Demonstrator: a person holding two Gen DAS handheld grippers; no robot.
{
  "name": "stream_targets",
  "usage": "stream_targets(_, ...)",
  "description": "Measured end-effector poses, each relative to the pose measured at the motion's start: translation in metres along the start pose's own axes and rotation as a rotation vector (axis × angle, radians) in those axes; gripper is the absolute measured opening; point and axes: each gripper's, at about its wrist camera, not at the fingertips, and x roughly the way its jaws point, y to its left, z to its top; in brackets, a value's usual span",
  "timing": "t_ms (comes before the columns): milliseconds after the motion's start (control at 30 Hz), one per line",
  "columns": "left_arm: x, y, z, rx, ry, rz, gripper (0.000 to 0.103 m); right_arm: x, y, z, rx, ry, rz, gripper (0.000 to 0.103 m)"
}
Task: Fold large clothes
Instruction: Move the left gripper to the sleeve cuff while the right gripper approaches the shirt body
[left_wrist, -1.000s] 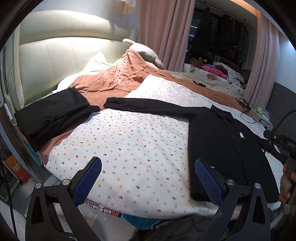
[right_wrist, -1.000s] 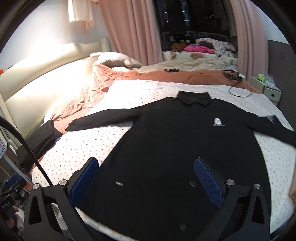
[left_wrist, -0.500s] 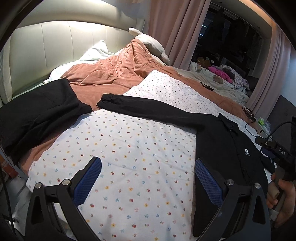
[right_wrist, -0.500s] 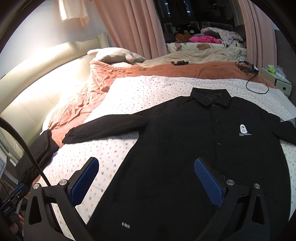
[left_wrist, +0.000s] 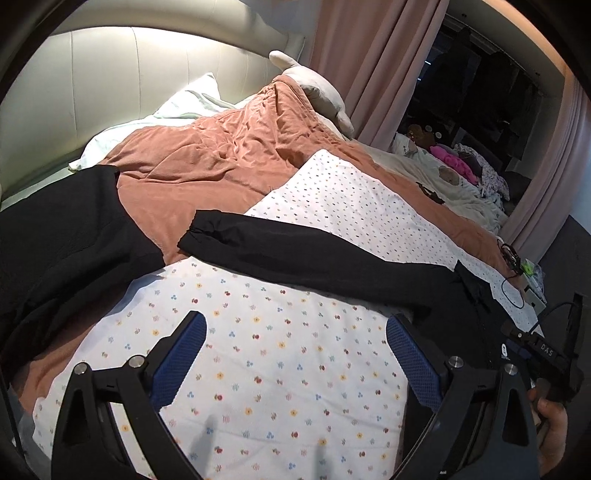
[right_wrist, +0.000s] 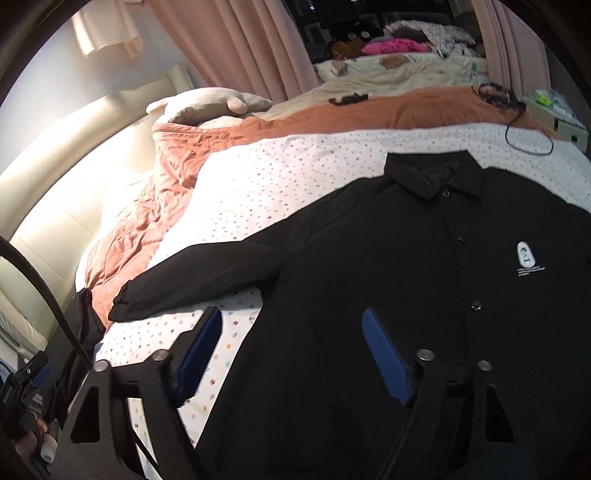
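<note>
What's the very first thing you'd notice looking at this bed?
The big black shirt spread flat on the flowery white sheet, one long sleeve stretched toward the rumpled orange blanket. A small white logo stands out on its chest, and bright pink clothes glow far behind.

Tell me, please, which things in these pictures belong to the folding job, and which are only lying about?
Job: black shirt, spread flat; left gripper; right gripper, jaws just narrowing, nothing between them.

Lying about: orange duvet, plush toy, pink clothes, black cable.
</note>
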Motion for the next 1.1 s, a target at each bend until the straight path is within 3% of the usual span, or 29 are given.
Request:
stream_targets(67, 0.014, 0.006, 0.010, -0.009, 0.004, 0.014, 0.098, 0.013, -0.004, 0.005, 0.016, 0.014, 0.002, 0.072)
stream_targets(200, 0.046, 0.025, 0.024, -0.069, 0.039, 0.022, 0.079, 0.035, -0.008, 0.016, 0.047, 0.035, 0.002, 0.071)
stream_targets(400, 0.090, 0.052, 0.038, -0.157, 0.111, 0.030, 0.072, 0.070, -0.009, 0.031, 0.061, 0.068, -0.011, 0.064)
stream_targets(533, 0.115, 0.062, 0.047, -0.186, 0.132, 0.041, 0.072, 0.092, -0.007, 0.042, 0.067, 0.079, -0.013, 0.063)
stream_targets(733, 0.151, 0.076, 0.051, -0.226, 0.173, 0.068, 0.071, 0.127, -0.004, 0.055, 0.074, 0.104, 0.017, 0.047)
stream_targets(967, 0.194, 0.088, 0.043, -0.269, 0.260, 0.111, 0.071, 0.167, -0.013, 0.064, 0.141, 0.140, 0.098, 0.043)
stream_targets(1100, 0.210, 0.085, 0.046, -0.229, 0.260, 0.149, 0.071, 0.190, -0.025, 0.062, 0.185, 0.173, 0.133, 0.043)
